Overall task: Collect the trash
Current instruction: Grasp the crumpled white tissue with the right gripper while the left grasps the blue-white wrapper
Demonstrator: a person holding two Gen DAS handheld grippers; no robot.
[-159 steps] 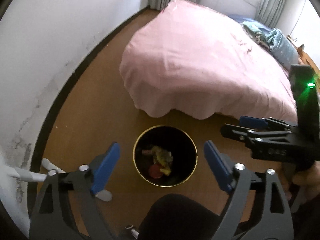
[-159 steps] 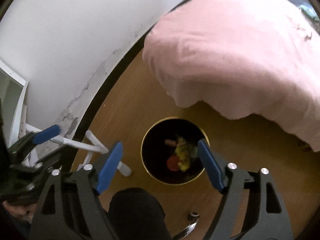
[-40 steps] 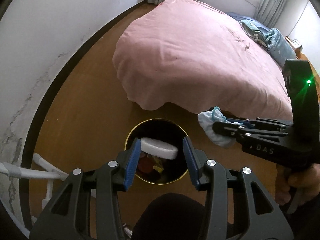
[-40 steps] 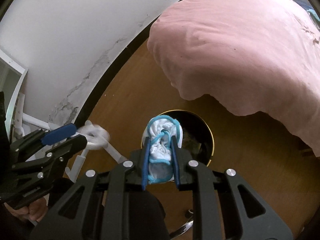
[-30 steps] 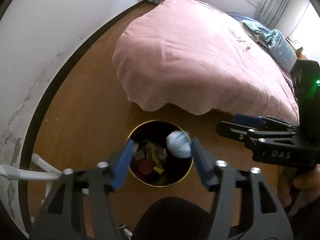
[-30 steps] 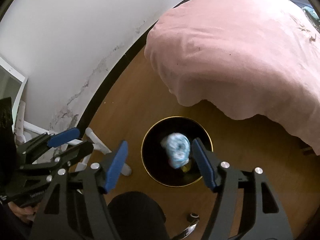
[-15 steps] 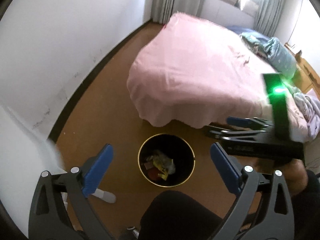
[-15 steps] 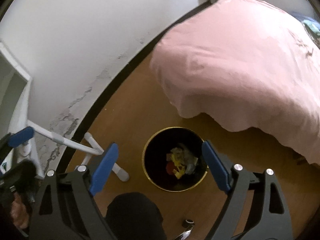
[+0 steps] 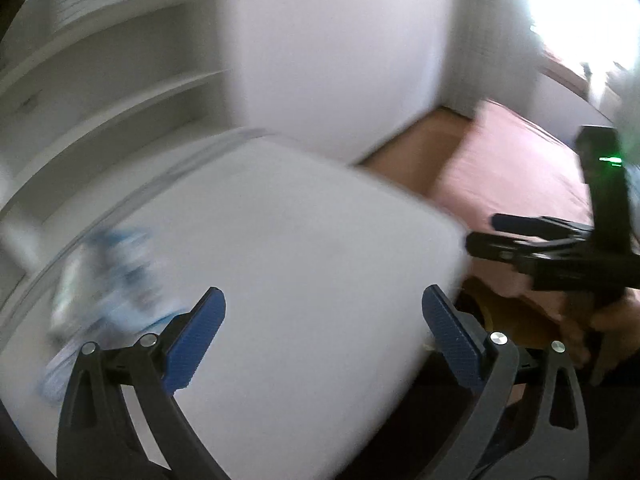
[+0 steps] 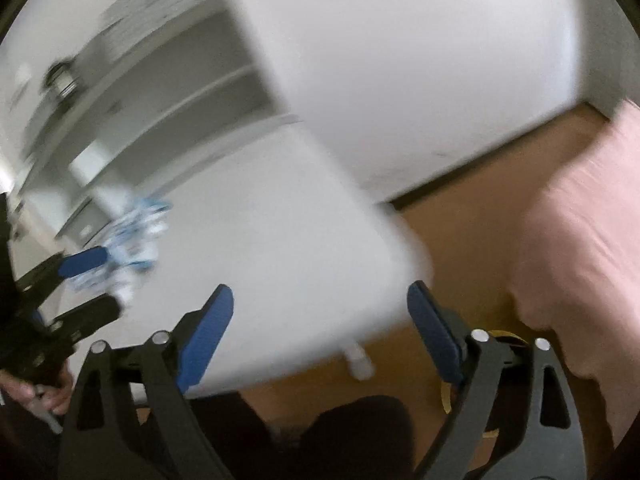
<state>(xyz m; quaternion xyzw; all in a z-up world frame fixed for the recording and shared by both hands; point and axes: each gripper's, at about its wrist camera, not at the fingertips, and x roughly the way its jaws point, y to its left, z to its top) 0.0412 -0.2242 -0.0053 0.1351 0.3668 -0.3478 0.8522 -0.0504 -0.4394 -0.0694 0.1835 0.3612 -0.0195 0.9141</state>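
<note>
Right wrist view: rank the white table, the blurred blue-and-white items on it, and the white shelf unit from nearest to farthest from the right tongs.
1. White table: directly ahead of the right tongs, whose jaws are opening with nothing between them.
2. Blurred blue-and-white items: on the tabletop's far left part.
3. White shelf unit: behind the table, upper left, against the wall.

Two wrist fisheyes looking down, close over a white table

Both are sharing the table (image 9: 304, 240) (image 10: 272, 240), with the pink bed (image 9: 520, 168) (image 10: 580, 240) lying at two o'clock.

White table (image 9: 304, 264), shelves (image 10: 168, 92), pink bed (image 10: 580, 240)
</note>
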